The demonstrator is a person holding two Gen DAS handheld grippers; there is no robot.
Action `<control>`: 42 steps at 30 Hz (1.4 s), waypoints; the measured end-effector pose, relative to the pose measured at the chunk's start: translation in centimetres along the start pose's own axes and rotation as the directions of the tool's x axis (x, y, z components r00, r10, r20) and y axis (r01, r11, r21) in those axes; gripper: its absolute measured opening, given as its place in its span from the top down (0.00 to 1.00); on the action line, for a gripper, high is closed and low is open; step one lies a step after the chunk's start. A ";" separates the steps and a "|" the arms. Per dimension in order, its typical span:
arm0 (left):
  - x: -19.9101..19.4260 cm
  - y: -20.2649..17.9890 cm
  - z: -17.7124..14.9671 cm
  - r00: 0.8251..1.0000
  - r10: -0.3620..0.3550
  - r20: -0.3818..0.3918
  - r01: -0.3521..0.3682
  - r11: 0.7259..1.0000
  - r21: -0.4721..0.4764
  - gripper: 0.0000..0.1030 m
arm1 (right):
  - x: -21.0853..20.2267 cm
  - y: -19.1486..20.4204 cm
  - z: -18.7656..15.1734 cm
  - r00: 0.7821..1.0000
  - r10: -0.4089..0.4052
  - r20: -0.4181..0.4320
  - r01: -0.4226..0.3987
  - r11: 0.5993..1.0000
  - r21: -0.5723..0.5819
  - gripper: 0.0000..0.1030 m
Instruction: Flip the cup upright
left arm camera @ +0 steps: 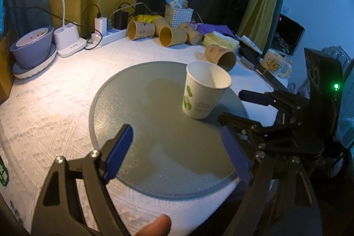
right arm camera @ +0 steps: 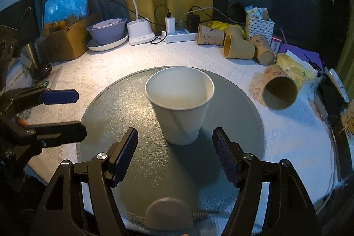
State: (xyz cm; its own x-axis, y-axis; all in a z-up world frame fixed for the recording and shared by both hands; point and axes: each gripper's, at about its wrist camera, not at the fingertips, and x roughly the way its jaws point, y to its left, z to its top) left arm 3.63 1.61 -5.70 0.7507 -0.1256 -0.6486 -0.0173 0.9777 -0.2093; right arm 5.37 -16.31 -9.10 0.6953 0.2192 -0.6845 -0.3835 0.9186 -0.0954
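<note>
A white paper cup with green print [left arm camera: 203, 90] stands upright, mouth up, on the round grey mat [left arm camera: 137, 116]. In the right wrist view the cup [right arm camera: 180, 103] stands on the mat [right arm camera: 110, 107] just ahead of my right gripper [right arm camera: 176, 155], which is open and empty with the jaws wide apart. My left gripper [left arm camera: 179, 152] is open and empty, back from the cup on its left. The right gripper also shows in the left wrist view [left arm camera: 234, 112], and the left gripper shows in the right wrist view [right arm camera: 77, 112].
Several brown paper cups lie on their sides at the back [left arm camera: 141, 30] and right [left arm camera: 221, 56] of the white table. A lamp base [left arm camera: 68, 41], power strip [left arm camera: 110, 34], purple bowl [left arm camera: 33, 45], white basket [left arm camera: 178, 14] and mug [left arm camera: 276, 65] line the edges. A cardboard box [right arm camera: 66, 41] stands at the back left.
</note>
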 end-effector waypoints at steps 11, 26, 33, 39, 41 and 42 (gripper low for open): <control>-3.7 -2.6 -0.6 0.993 0.027 0.111 -0.034 0.997 0.064 0.19 | -4.7 1.1 -1.3 0.997 -0.047 0.064 0.046 0.999 0.010 0.29; -11.1 -4.7 -0.1 0.934 0.038 0.355 -0.073 0.994 0.084 0.19 | -11.7 3.7 0.0 0.977 -0.060 0.203 0.065 0.998 -0.017 0.29; -13.0 -5.6 0.0 0.912 0.042 0.408 -0.093 0.990 0.107 0.19 | -14.1 3.7 0.4 0.966 -0.079 0.247 0.077 0.997 0.020 0.29; -14.5 -6.2 0.0 0.893 0.032 0.449 -0.096 0.988 0.121 0.19 | -16.5 4.3 0.6 0.951 -0.083 0.299 0.082 0.997 0.014 0.29; -15.2 -6.5 -0.1 0.886 0.026 0.464 -0.095 0.987 0.126 0.19 | -17.1 4.5 0.7 0.946 -0.088 0.312 0.089 0.996 0.010 0.29; -15.5 -6.6 0.0 0.881 0.026 0.472 -0.098 0.987 0.129 0.13 | -17.4 4.6 0.8 0.943 -0.093 0.319 0.095 0.995 0.008 0.29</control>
State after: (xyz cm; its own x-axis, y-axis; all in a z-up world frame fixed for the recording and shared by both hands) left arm -7.95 -2.90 5.72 0.9728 -0.0062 -0.2315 -0.0052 0.9988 -0.0484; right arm -8.03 -15.63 2.90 0.8855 0.2261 -0.4059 -0.3103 0.9380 -0.1543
